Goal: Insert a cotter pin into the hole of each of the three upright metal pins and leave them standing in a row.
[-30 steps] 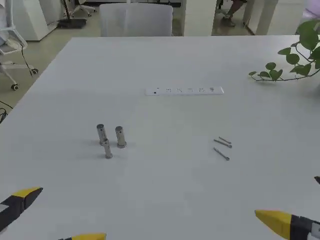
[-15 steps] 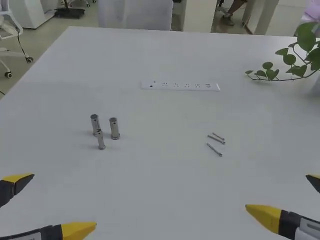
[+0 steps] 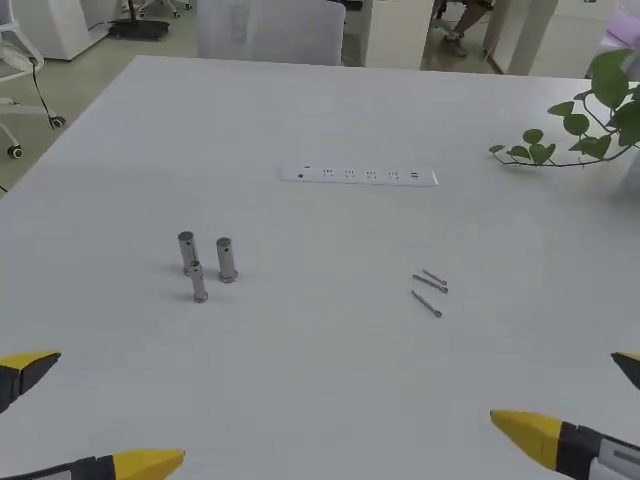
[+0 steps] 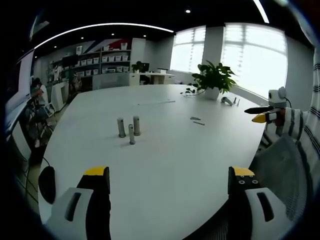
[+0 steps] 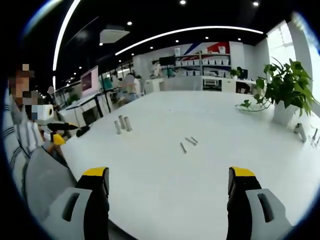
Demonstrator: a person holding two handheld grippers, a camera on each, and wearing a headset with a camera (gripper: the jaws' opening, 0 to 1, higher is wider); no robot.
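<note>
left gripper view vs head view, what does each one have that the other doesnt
Extra in the left gripper view: the windows, the wall shelves, the plant's pot and a striped sleeve behind the right gripper. Extra in the head view: the grey chair at the table's far end and a wheeled office chair on the floor. Shared: the white table, the three upright metal pins, the loose cotter pins, the power strip, the plant's leaves, and the left gripper and right gripper, both open.
</note>
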